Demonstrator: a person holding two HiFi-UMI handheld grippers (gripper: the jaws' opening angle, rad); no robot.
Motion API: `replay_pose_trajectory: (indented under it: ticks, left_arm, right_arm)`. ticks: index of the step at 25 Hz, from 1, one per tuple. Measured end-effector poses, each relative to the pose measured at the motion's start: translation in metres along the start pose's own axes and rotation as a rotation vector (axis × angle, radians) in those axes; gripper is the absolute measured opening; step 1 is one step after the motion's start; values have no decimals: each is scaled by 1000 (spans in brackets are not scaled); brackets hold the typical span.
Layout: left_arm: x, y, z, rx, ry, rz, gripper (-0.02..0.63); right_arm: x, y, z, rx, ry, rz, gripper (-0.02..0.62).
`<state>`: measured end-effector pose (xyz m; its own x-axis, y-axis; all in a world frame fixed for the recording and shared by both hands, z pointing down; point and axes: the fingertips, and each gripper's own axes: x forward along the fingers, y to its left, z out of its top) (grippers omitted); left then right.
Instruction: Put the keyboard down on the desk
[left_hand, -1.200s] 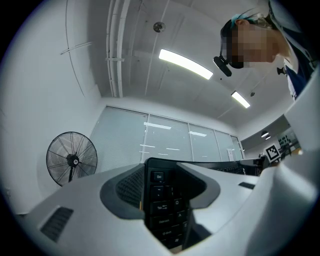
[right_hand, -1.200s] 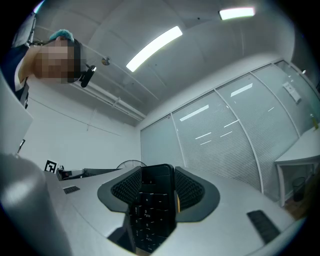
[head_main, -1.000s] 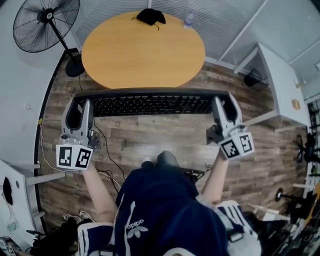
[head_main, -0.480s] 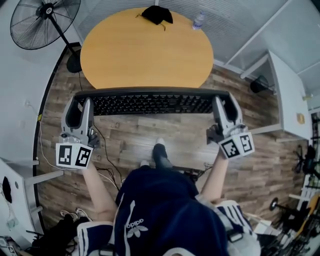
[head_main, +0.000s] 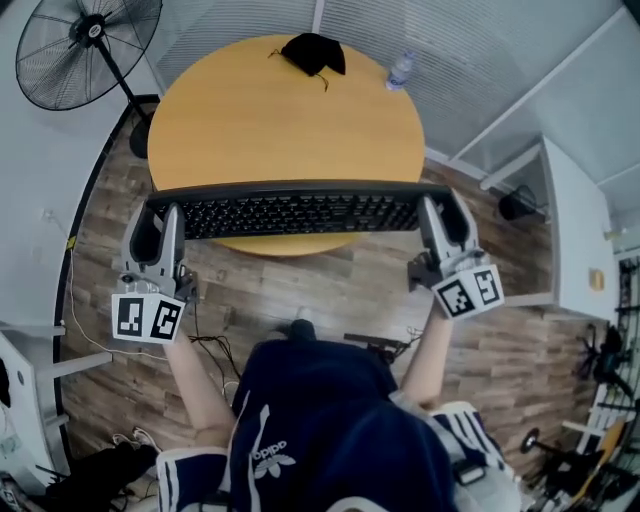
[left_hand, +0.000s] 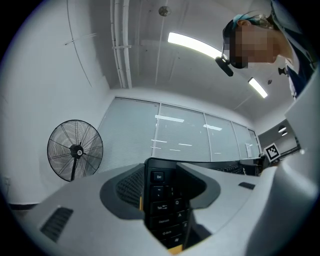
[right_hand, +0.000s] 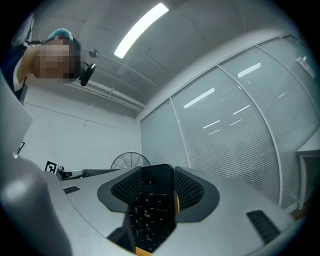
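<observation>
- In the head view, we judged the task about half done. The keyboard (head_main: 300, 212) hung level over the near edge of the round desk (head_main: 290, 110), carried by its two ends and, as far as we could tell, not yet resting on the wood. Lowering it and letting go were left.
- In that same view, the left hand-held gripper (head_main: 163, 218) clasped the keyboard end toward the desk's left side. The right hand-held gripper (head_main: 441, 215) clasped the end toward the desk's right side. A dark bundle (head_main: 313, 52) and a bottle (head_main: 400, 70) sat at the desk's far edge, well apart from the keyboard.
- In the left gripper view, we saw the jaws clamped on the keyboard's Esc end, with the key column standing between the pads and touching both. The desk did not show here.
- In the right gripper view, the jaws were likewise closed tight on the number-pad end, grasping it firmly with no gap at either pad. Again the desk was out of sight.
</observation>
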<state>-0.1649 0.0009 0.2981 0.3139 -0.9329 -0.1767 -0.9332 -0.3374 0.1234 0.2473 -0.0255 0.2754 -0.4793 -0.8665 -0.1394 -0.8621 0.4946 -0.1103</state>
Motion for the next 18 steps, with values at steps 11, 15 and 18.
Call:
replay_pose_trajectory:
  ticks: [11,15,18]
  left_arm:
    - [32,8,-14,3,25,31,183]
    - [54,20,-20,0,30,25,183]
    - [72,34,-22,0,26,18,183]
  right_arm:
    - [33,-28,-17,20,25,15,198]
    - [53,-37,-24,24,36,4,198]
    - [71,-40,-28,25,34,-6,198]
